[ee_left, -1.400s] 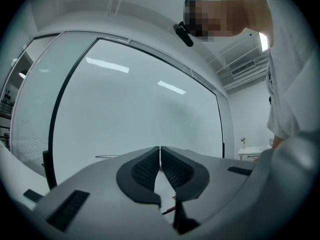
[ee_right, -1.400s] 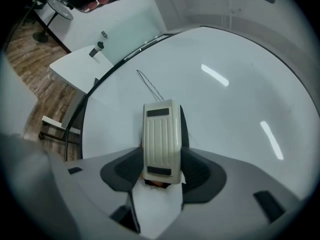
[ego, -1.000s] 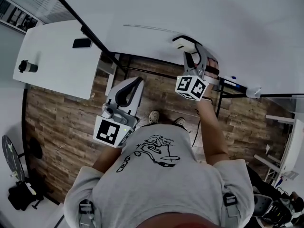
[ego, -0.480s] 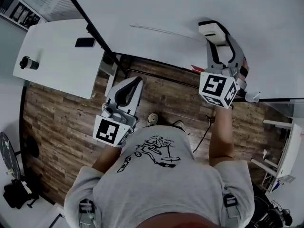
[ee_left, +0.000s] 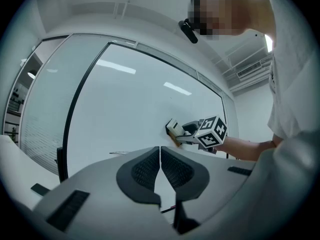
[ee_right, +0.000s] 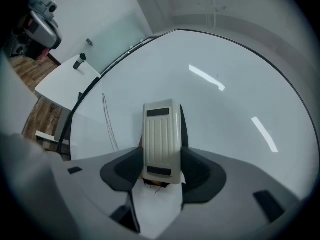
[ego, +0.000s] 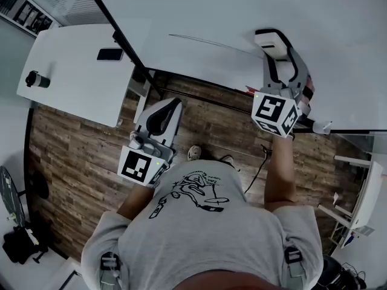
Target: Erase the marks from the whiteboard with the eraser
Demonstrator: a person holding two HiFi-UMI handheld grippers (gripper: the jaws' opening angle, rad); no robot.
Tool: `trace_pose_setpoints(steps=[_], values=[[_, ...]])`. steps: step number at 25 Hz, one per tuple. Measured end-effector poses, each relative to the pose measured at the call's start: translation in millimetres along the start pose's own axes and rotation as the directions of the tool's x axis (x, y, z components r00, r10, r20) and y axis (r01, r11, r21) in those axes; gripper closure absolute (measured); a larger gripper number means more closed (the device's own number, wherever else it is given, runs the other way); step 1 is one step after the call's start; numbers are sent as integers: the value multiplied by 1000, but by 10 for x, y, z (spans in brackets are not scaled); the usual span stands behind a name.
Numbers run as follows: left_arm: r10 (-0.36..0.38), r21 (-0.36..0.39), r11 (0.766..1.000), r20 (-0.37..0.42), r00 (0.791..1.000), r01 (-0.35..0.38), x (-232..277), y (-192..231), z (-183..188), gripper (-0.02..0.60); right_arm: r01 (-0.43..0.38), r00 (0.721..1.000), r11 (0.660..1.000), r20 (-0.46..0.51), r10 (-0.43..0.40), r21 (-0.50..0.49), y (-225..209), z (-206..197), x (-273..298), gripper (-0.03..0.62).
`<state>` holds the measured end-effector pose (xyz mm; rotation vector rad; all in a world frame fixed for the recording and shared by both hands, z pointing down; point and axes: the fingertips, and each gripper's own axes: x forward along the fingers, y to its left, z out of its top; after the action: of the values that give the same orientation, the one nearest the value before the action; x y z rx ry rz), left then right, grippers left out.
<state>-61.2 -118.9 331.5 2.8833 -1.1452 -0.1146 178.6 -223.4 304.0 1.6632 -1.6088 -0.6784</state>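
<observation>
Your right gripper (ego: 281,62) is clamped on the eraser (ego: 271,40), one jaw on each long side, and the pad faces the whiteboard (ego: 211,11). Whether it presses on the surface cannot be told. Over the last second you carried it to the right along the board, low down toward the bottom edge. For the last half second it has barely shifted.

That sweep took the eraser away from the mark (ego: 208,40). The thin dark line still runs across the board, unbroken, with its near end just left of the eraser. So the job looks unfinished, and your next pass probably has to go back leftward along the line.

Your left gripper (ego: 169,104) has stayed low by your body, jaws closed together on nothing.
</observation>
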Motion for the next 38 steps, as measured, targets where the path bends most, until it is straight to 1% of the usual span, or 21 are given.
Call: trace_pose_setpoints(steps=[6,11,17,22,25,27,29,31,35,38], values=[[0,1,1000,0,1000,0,14,36,12,555,-23,1000,998,-14,22,-59,295,-56,64,355],[1,-3,1000,-2,1000,-1,-7,59,-19,555,-59,998,992,-45,54,-112,694,-188,171,355],[24,6,1000,-11,1000,-24,-89,86,-9,555,-96,993,982,-77,84,-165,1128,-373,282,355],[37,9,999,-13,999,-37,-153,115,-13,555,-95,992,970,-101,74,-224,1308,-442,360,355],[39,8,999,-7,999,-39,-181,94,2,555,-122,989,959,-118,94,-257,1370,-450,322,355],[36,7,999,-3,999,-36,-156,84,23,555,-152,985,956,-124,124,-252,1384,-440,275,355],[32,7,999,0,999,-32,-136,64,40,555,-166,983,958,-114,142,-234,1351,-401,197,355],[29,8,1000,5,1000,-29,-141,39,54,555,-141,989,968,-83,126,-209,1199,-303,88,355],[31,6,1000,11,999,-31,-176,19,70,555,-47,999,988,-18,45,-145,637,-9,-109,355],[33,5,999,12,999,-33,-187,12,57,555,39,999,993,13,-38,-111,161,158,-181,355]])
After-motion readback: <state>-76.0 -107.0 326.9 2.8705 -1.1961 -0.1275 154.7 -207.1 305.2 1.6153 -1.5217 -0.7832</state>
